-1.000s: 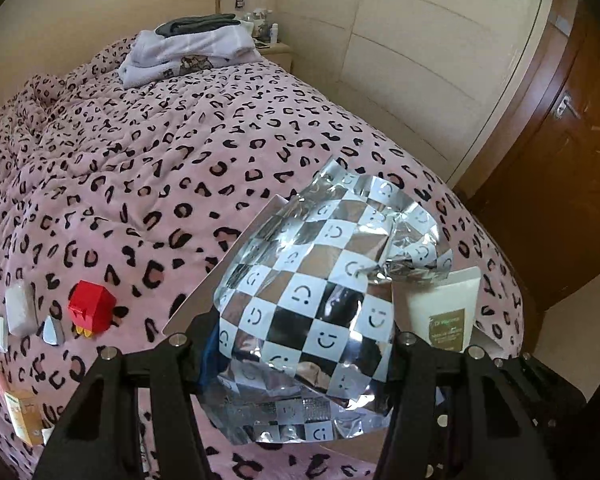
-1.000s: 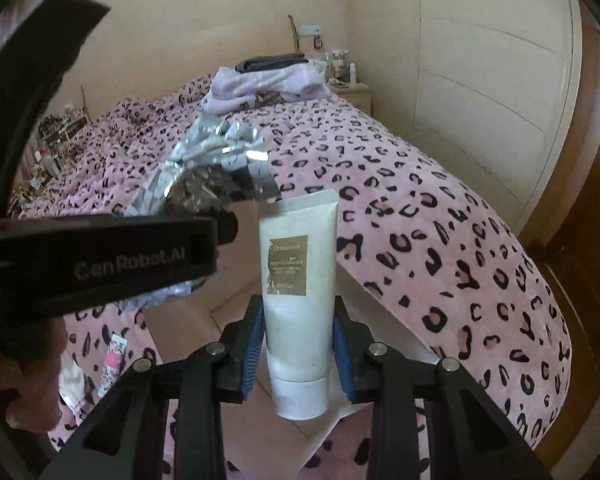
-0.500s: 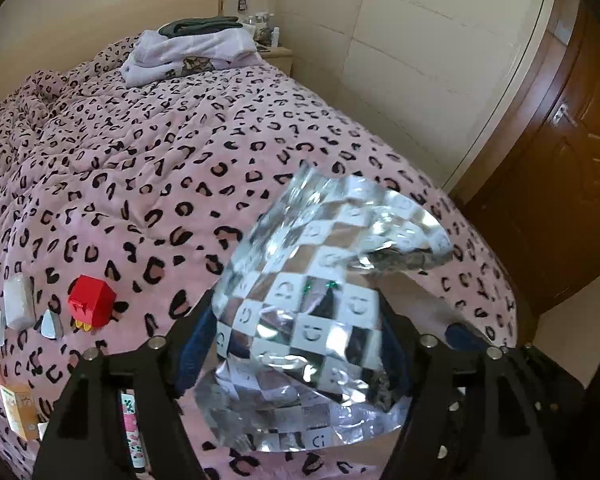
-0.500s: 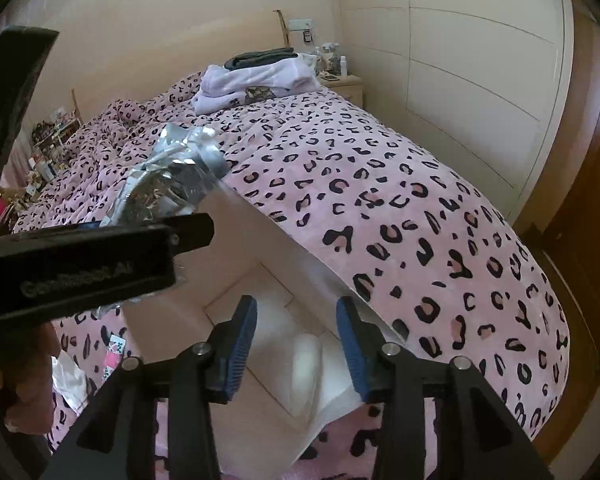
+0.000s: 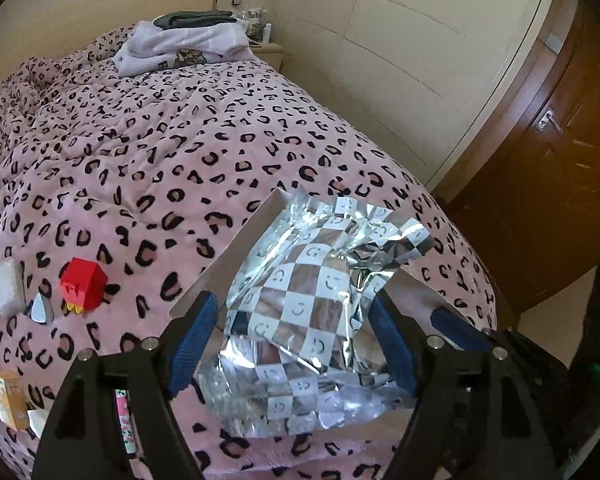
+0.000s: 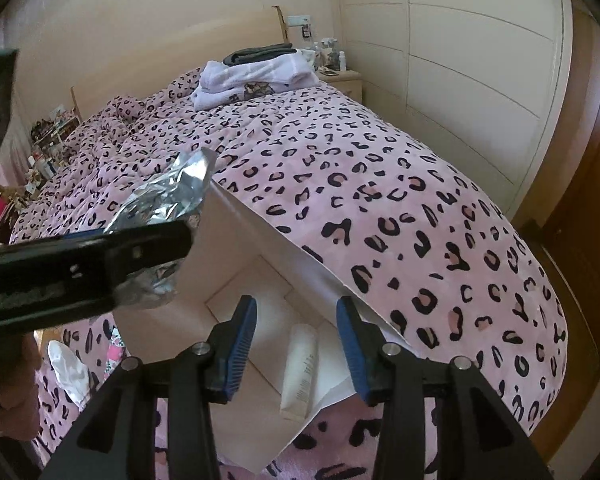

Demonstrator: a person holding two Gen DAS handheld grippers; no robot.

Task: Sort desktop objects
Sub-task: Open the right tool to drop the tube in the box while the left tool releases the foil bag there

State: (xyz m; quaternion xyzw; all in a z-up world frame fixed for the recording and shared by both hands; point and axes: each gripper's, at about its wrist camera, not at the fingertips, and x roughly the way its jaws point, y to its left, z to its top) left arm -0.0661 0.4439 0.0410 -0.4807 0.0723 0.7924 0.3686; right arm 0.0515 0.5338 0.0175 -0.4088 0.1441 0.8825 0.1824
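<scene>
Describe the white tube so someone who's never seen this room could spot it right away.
Find the pink leopard-print bed, then the open white cardboard box near its foot. The white tube lies flat on the box floor, under the open right gripper. It is smooth, long and plain, unlike the crinkled silver checkered bag nearby.

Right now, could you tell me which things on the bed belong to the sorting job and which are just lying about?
Part of the job:
- foil bag, between the open left claw fingers
- white tube, lying in the cardboard box
- red toy, orange carton, small packets beside them

Just lying about:
- folded clothes
- nightstand bottles
</scene>
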